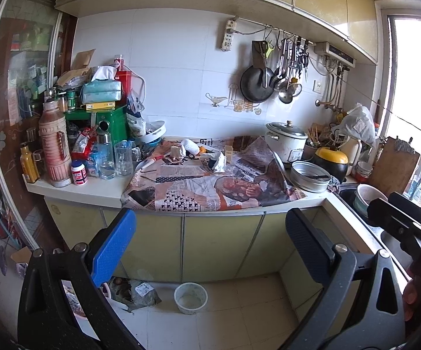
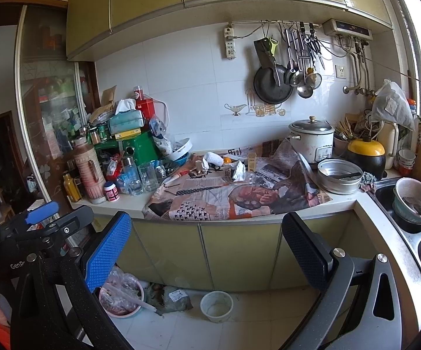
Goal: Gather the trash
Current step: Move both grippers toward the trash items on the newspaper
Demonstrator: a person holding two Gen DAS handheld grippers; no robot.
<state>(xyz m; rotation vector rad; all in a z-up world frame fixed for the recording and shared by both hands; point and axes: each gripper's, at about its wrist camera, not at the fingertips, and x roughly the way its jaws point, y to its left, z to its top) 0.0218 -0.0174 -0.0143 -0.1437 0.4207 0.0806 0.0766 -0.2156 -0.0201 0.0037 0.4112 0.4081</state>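
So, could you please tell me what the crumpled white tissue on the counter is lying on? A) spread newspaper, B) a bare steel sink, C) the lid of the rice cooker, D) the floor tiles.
A: the crumpled white tissue lies on the spread newspaper that covers the counter, left of the rice cooker.

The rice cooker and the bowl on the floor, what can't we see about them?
- Rice cooker: its lid hides the inside in both views.
- White floor bowl: contents too small and blurry to tell.
- Pink floor bowl: cut off by the right gripper's blue finger.
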